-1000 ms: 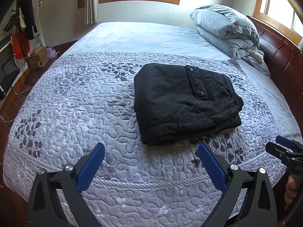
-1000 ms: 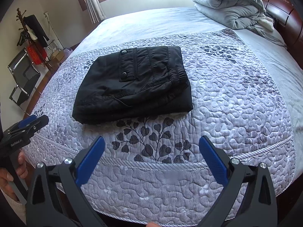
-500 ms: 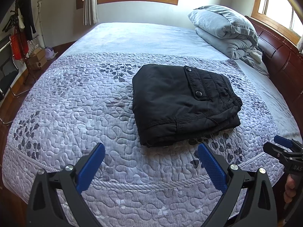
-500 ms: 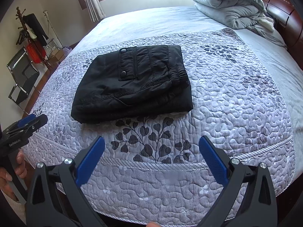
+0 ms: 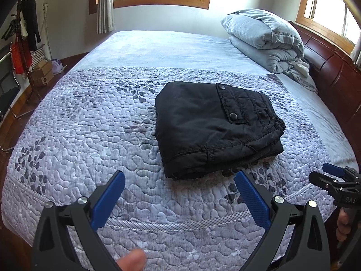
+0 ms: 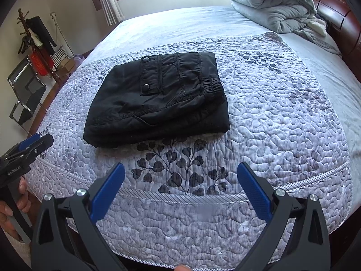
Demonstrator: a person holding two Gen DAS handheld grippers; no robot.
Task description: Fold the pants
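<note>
Left wrist view: left gripper (image 5: 179, 188), black frame w/ blue ribbed pads, hangs over near edge of the lilac quilted bedspread w/ dark leaf print (image 5: 85, 131); jaws wide apart, nothing btwn them. Black padded pants (image 5: 214, 128), folded into a compact rectangle w/ a snap-button pocket flap on top, lie flat on the bedspread just beyond the fingertips, slightly right of centre, apart from both grippers. Right gripper (image 5: 334, 177) shows at far right edge, held by a hand (image 5: 344, 225), off the bed's corner; its jaw state can't be told from here. Folded pale grey duvet (image 5: 264, 38) sits at the far right by the dark wood headboard (image 5: 334, 72). A fingertip shows at bottom centre. Right wrist view: right gripper (image 6: 180, 180) also over the near edge, jaws wide apart, empty. Pants (image 6: 158, 99) lie ahead and a bit left, elastic waistband toward the right, near edge just above the big leaf motif. Left gripper (image 6: 29, 144) pokes in at left edge, gripped by a hand (image 6: 15, 205), clear of the pants. Coat stand w/ dark clothes (image 6: 37, 38) and a black folding chair (image 6: 27, 94) stand by the left wall.
</note>
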